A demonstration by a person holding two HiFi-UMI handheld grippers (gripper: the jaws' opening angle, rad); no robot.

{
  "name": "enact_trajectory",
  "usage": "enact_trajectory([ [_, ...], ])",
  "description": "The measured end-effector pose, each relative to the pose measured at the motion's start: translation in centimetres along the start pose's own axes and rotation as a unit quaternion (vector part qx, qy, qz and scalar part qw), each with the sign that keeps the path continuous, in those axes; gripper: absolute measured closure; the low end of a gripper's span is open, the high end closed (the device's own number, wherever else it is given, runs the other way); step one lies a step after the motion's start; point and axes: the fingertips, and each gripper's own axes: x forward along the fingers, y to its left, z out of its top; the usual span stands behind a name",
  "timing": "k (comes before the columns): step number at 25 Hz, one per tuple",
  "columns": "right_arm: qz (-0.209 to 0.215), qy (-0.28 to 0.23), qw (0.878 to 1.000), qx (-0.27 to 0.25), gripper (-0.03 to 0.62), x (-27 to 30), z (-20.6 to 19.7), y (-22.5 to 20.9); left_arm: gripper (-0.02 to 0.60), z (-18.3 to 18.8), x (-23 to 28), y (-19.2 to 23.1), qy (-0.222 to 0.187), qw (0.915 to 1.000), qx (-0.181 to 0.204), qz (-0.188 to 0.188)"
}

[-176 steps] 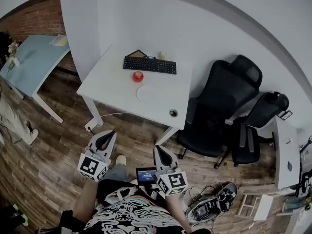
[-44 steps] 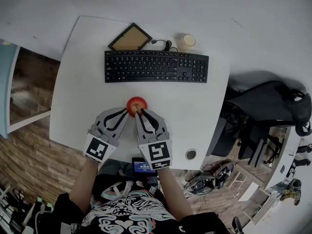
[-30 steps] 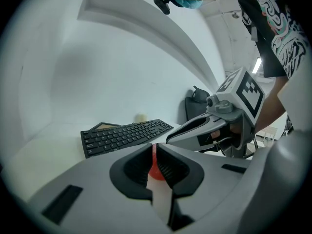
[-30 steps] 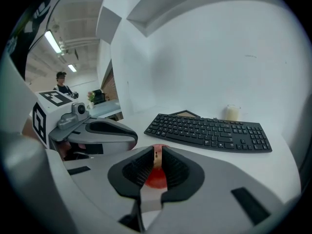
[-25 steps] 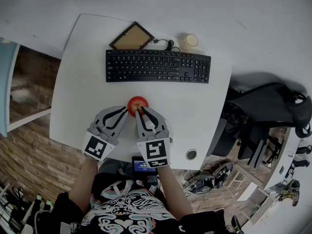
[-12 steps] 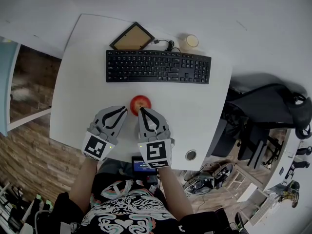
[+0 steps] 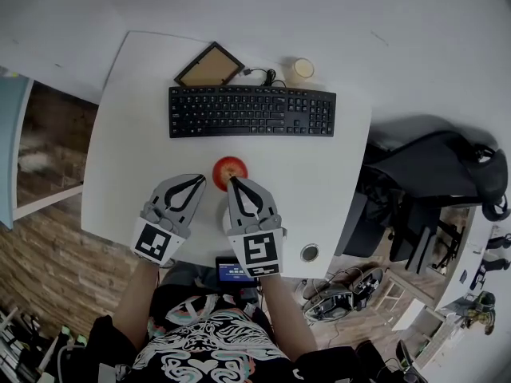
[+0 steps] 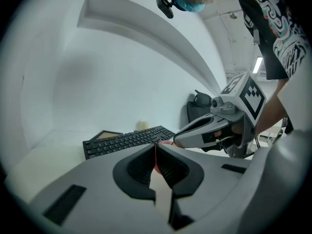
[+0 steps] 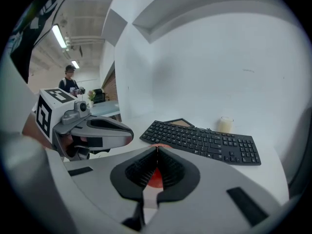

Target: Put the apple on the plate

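surface: white table (image 7: pixel 112 134) | on it: 1 keyboard (image 7: pixel 251 112), 1 picture frame (image 7: pixel 209 65), 1 candle (image 7: pixel 301 70), 1 apple (image 7: pixel 230 168)

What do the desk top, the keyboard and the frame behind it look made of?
Desk top: smooth matte white, probably laminate or painted board. Keyboard: matte black plastic, by its moulded keys. Frame: dark rim, wood or plastic, around a flat brown panel, maybe cork or card; cannot tell.

Left hand-held gripper (image 7: pixel 200 180) and right hand-held gripper (image 7: pixel 233 183) side by side, tips converging, each pair of jaws closed tip to tip, seemingly gripping nothing, forearms (image 7: pixel 134 308) extended forward.
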Motion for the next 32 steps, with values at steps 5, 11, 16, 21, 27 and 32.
enact_trajectory([
  [5,-0.011,-0.014,1.0,0.005,0.565,-1.5,1.0,-0.4,0.566,1.5,-0.2,-0.1,-0.013,0.9998,-0.015,0.002],
  [11,-0.029,-0.028,0.999,0.0,0.565,-3.3,1.9,-0.9,0.566,2.7,-0.3,-0.6,-0.015,0.9999,0.003,-0.005],
  [16,-0.042,-0.035,0.999,0.002,0.565,-4.4,2.4,-1.3,0.566,3.7,-0.2,-1.1,-0.02,0.9996,0.011,-0.014],
  [21,-0.048,-0.038,0.998,0.0,0.565,-5.1,2.6,-1.2,0.566,4.3,-0.5,-1.6,-0.024,0.9994,0.015,-0.021],
  [27,-0.06,-0.036,0.998,0.004,0.565,-6.3,2.1,-1.2,0.566,4.6,-1.2,-2.1,-0.027,0.9992,0.018,-0.025],
  [32,-0.071,-0.035,0.997,0.009,0.565,-7.5,1.4,-1.1,0.566,4.2,-1.9,-2.9,-0.026,0.9992,0.012,-0.028],
])
